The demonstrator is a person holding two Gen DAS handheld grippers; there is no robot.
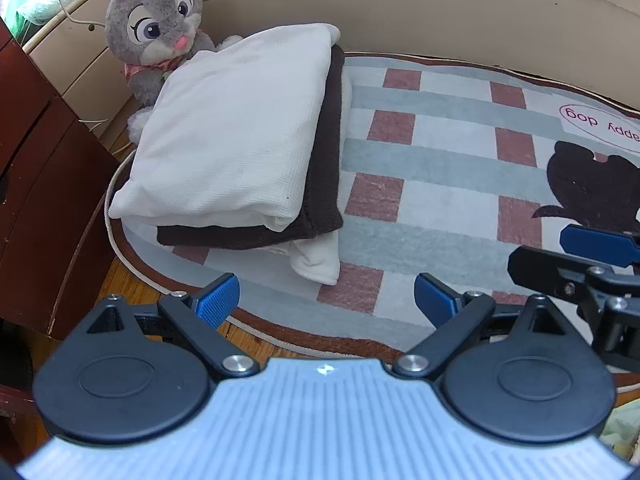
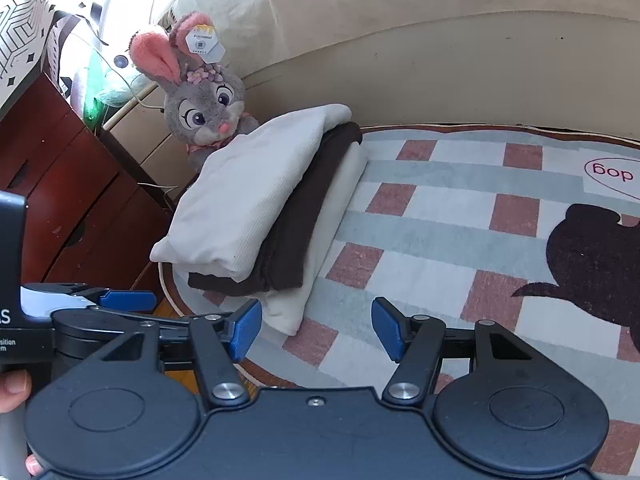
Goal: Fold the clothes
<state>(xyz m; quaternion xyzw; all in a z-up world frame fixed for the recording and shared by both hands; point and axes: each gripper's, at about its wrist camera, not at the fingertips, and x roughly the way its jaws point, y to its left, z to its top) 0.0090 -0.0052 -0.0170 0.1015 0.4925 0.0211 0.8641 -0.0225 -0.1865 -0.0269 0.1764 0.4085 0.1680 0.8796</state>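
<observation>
Left claw [image 1: 326,300], right claw [image 2: 316,330] both apart, empty; rug [image 1: 440,168] reads "dog"; folded stack [image 1: 240,140].

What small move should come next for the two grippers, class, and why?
Probably draw both back. The stack looks finished: white folded garment on the dark brown one, over a cream one, on the checked rug. The left gripper and right gripper are open and empty.

Folded stack [image 1: 240,152] on rug: white top, dark brown middle, cream bottom.
</observation>
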